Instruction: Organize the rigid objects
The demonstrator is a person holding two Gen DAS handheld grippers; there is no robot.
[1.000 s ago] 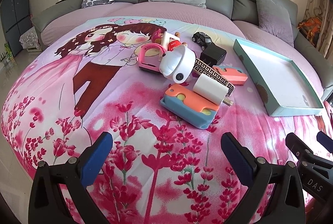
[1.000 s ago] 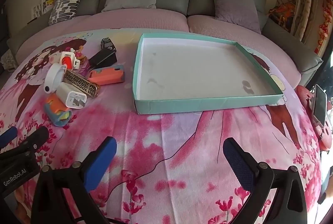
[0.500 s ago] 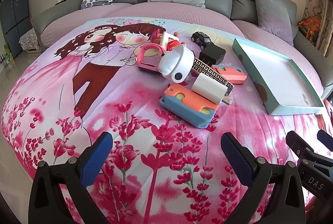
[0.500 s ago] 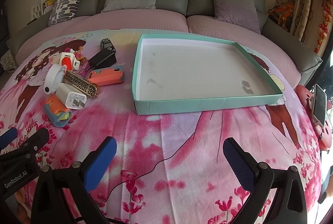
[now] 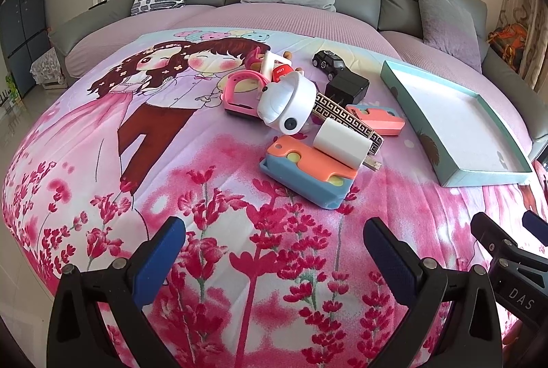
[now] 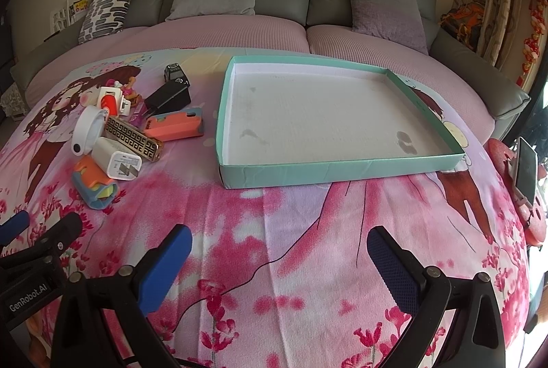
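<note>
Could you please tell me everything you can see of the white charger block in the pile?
The white charger block is a small glossy plastic cuboid with rounded edges. One end face carries grey printed text and folded metal prongs. It lies on its side, tilted, resting on the orange and blue case and leaning against the gold patterned bar. Neither hand-held gripper touches it.

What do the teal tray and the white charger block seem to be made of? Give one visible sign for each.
Teal tray: probably cardboard with a matt paper finish; its front wall shows creases and its white floor is stained.
White charger block: likely smooth, slightly glossy hard plastic, with rounded edges and metal prongs at one end.
</note>
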